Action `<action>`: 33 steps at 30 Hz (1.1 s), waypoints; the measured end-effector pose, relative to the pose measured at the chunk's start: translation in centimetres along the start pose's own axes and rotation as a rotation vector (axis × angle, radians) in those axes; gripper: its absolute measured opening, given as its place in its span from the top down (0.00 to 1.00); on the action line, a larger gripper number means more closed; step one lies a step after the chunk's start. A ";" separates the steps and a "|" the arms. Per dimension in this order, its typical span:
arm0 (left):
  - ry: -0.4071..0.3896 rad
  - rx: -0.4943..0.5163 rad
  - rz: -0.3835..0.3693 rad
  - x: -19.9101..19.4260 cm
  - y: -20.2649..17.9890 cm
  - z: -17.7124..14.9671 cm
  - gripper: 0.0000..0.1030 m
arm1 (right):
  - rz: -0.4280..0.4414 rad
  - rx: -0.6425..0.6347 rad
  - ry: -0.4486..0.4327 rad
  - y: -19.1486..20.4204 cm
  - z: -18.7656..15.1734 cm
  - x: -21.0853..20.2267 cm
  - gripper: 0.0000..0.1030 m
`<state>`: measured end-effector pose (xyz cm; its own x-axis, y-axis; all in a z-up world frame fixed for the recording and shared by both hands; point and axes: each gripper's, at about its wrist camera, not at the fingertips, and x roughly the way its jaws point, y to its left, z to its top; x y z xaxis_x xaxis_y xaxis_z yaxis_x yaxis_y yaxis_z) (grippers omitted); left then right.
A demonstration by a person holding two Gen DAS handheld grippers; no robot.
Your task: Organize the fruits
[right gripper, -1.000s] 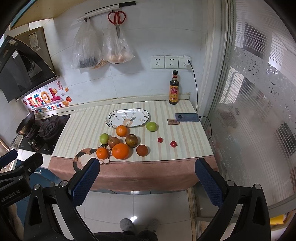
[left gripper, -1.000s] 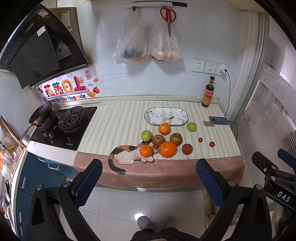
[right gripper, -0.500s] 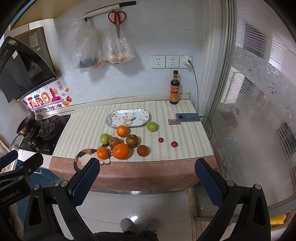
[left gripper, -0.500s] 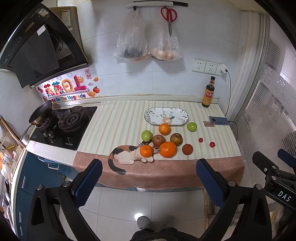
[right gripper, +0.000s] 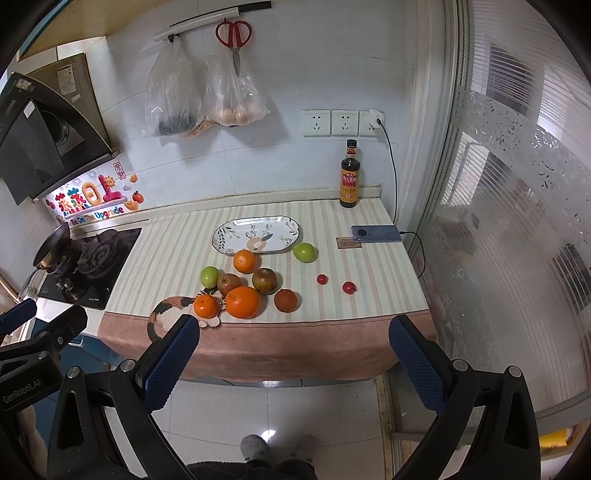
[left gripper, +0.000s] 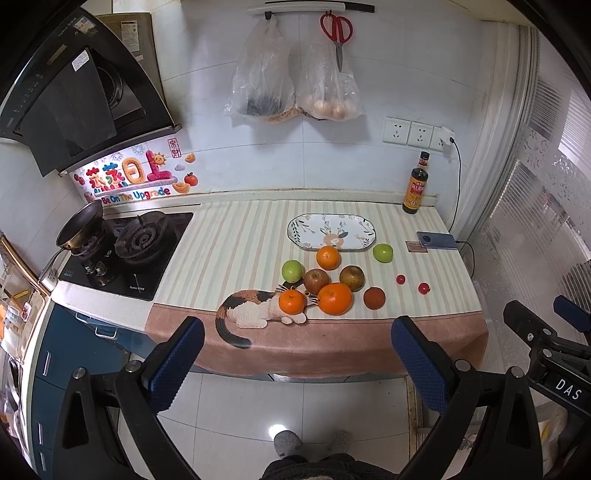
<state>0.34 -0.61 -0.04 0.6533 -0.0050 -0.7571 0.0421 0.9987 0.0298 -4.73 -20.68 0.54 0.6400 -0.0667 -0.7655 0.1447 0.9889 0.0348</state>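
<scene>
Several fruits lie on the striped counter cloth: a large orange (left gripper: 335,298) (right gripper: 242,302), a small orange (left gripper: 291,301) (right gripper: 205,306), another orange (left gripper: 328,257) (right gripper: 244,261), two green apples (left gripper: 292,271) (left gripper: 382,253), brownish apples (left gripper: 352,278) (right gripper: 264,280) and two small red tomatoes (left gripper: 423,288) (right gripper: 348,287). An oval flowered plate (left gripper: 331,232) (right gripper: 255,234) sits bare behind them. My left gripper (left gripper: 295,360) and right gripper (right gripper: 291,358) both hang open over the floor, well short of the counter, holding nothing.
A gas stove (left gripper: 129,247) with a pan (left gripper: 79,225) is at the left. A sauce bottle (right gripper: 349,181) and a charging phone (right gripper: 376,233) stand at the back right. Bags and scissors (left gripper: 336,33) hang on the wall. A frosted glass partition (right gripper: 498,240) bounds the right side.
</scene>
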 end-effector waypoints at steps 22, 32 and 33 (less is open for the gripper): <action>-0.002 -0.008 0.004 1.3 0.6 0.5 0.00 | 0.000 0.033 0.004 0.7 0.1 1.3 0.00; 0.042 -0.011 0.058 10.0 5.5 2.5 0.00 | 0.091 0.147 0.118 2.4 -0.3 11.6 0.00; 0.067 -0.009 0.045 11.6 6.1 2.7 0.00 | 0.074 0.147 0.134 2.9 -0.5 13.3 0.00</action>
<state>10.21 5.28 -6.91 0.6025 0.0430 -0.7969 0.0069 0.9982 0.0591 3.83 -18.66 -9.88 0.5480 0.0332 -0.8358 0.2158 0.9598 0.1796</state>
